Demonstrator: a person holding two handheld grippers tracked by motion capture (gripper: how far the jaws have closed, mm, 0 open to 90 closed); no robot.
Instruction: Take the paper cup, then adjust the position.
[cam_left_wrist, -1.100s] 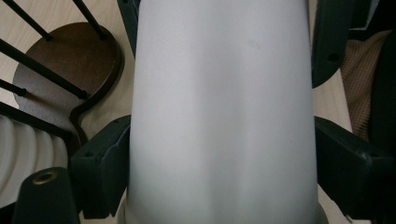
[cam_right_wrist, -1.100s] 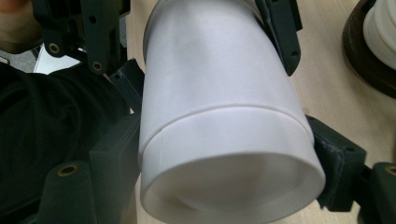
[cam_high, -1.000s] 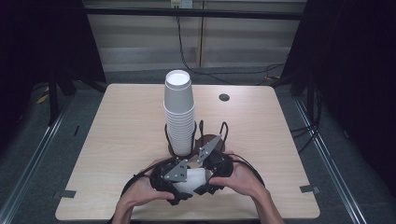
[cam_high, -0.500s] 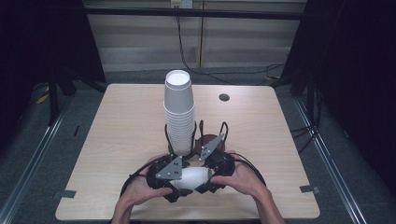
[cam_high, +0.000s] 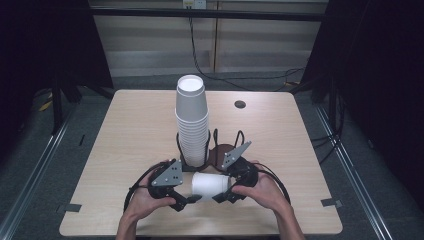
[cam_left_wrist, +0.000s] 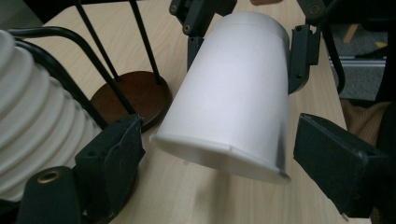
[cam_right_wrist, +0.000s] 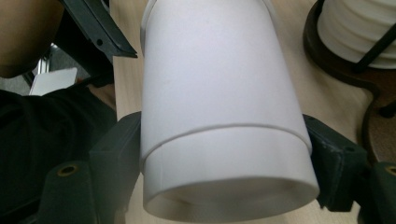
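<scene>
A white paper cup (cam_high: 210, 184) lies on its side just above the table's front, between my two grippers. My right gripper (cam_high: 226, 189) is shut on its base end (cam_right_wrist: 219, 93), with a jaw pressed to each side. My left gripper (cam_high: 191, 192) is open, its jaws standing on either side of the cup's rim (cam_left_wrist: 219, 158) with a small gap. Across the cup in the left gripper view is the right gripper (cam_left_wrist: 243, 37). Just behind, a tall stack of white cups (cam_high: 191, 120) stands in a black wire holder with a brown round base (cam_left_wrist: 130, 98).
The wooden table (cam_high: 125, 140) has a small dark round hole (cam_high: 240, 104) at the back right. The holder's wire posts (cam_left_wrist: 107, 42) rise close to both grippers. Black cables loop from the grippers near the front edge. Metal rails run along the floor on both sides.
The two grippers have drawn apart and come a little toward the front edge. More of the white cup now shows between them.
</scene>
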